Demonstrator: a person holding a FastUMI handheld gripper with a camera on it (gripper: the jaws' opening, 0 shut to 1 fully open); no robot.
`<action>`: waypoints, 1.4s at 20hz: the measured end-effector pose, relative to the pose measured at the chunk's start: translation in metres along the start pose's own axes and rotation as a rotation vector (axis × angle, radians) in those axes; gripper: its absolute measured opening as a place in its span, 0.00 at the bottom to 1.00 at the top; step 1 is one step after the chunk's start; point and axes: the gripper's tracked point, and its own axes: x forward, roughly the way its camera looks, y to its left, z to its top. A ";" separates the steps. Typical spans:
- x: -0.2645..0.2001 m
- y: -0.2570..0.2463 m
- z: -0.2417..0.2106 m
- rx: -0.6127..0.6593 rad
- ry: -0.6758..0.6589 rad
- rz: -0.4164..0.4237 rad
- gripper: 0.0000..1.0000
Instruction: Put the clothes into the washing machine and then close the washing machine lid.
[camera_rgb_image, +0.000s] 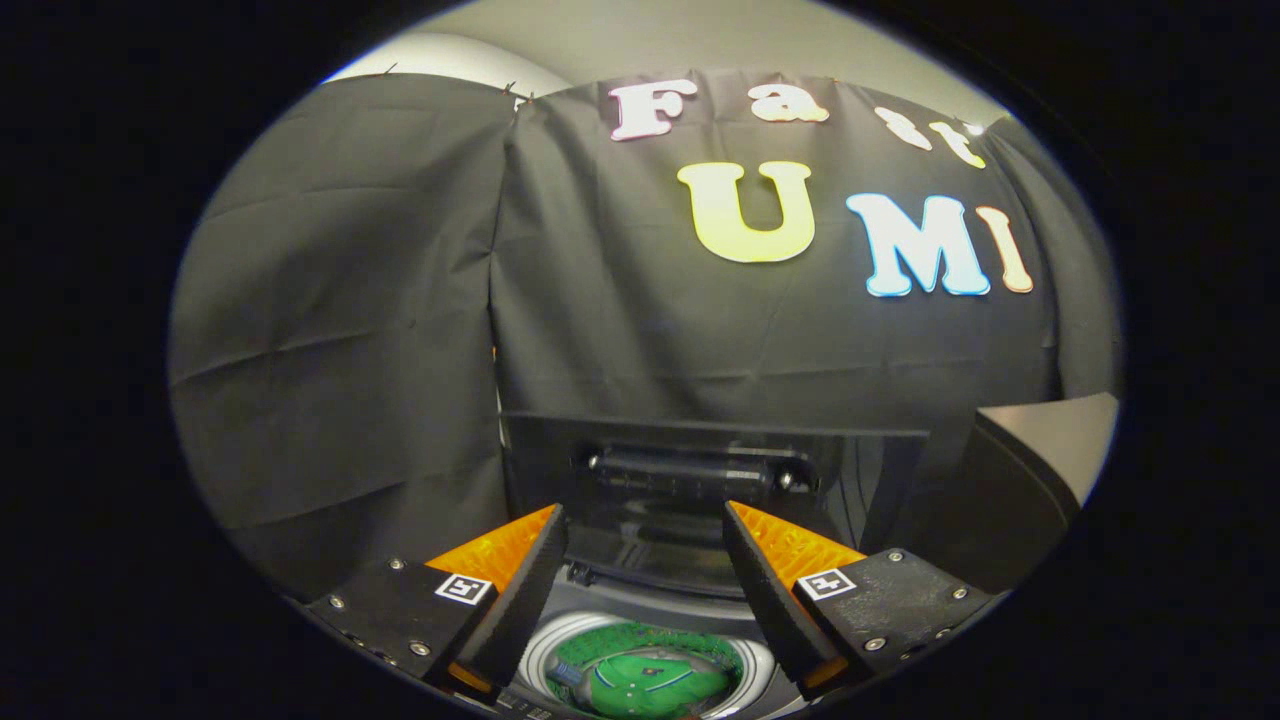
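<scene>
Hovering my hand-held gripper, fingers spread and holding nothing, above the washing machine, green clothes already in the drum below them, lid upright just beyond: next, I judge, hook its top edge and lower it evenly.

Gripper held level, pointing forward and a little downward. Two fingers spread wide apart, left and right, nothing pinched between them. Tips free, touching nothing.
</scene>
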 end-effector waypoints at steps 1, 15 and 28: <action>0.004 -0.004 0.010 0.003 -0.017 -0.019 0.95; 0.110 -0.046 0.055 0.037 0.070 -0.198 0.95; 0.118 -0.043 0.015 0.072 0.240 -0.238 0.96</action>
